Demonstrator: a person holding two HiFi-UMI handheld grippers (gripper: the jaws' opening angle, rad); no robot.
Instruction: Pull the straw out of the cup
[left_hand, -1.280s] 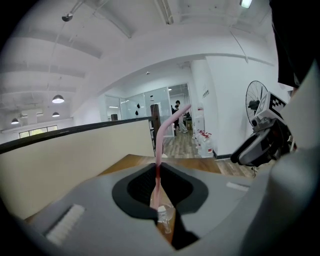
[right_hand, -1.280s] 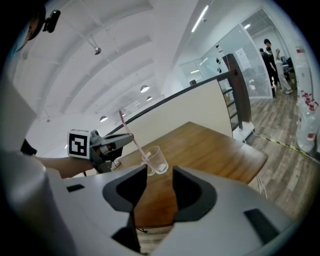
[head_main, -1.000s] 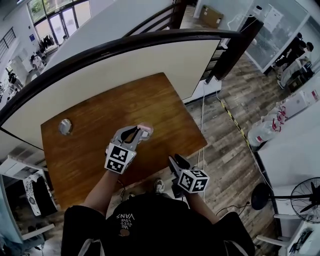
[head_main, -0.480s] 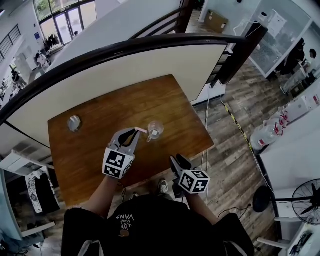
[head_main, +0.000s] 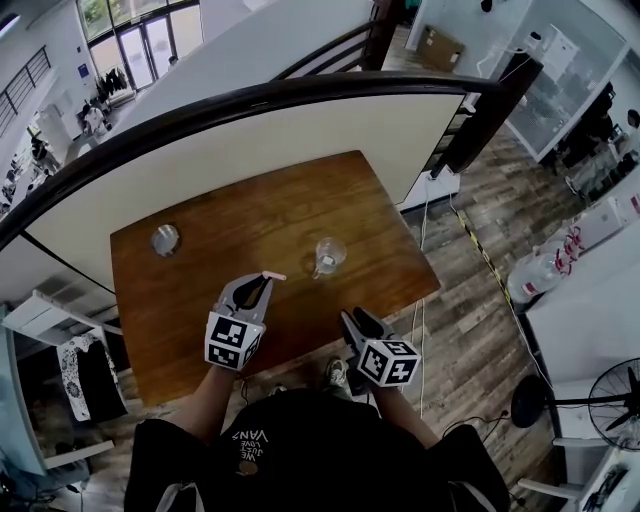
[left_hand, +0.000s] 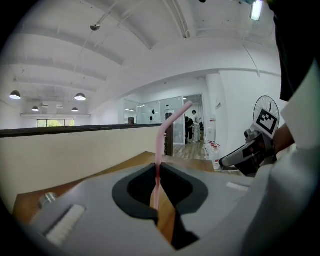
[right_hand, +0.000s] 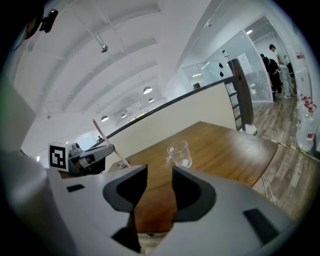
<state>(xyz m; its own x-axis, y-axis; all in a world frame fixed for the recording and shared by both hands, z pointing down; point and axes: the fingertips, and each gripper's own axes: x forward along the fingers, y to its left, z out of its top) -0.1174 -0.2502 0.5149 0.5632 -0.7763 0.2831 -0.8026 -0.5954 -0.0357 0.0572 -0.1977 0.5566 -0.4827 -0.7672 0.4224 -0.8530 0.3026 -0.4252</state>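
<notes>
A clear glass cup with a handle stands upright on the wooden table, right of centre; it also shows in the right gripper view. A pink bendy straw is out of the cup and stands up between the jaws of my left gripper, which is shut on it, left of the cup and apart from it. The left gripper view shows the straw pinched in that gripper. My right gripper hangs open and empty at the table's near edge.
A small round metal object lies near the table's far left corner. A cream partition with a dark rail runs behind the table. Wood floor and a cable lie to the right of the table.
The left gripper has drawn the straw out and carried it left, away from the cup, which now stands in plain view. The right gripper has shifted a little near the table edge.
</notes>
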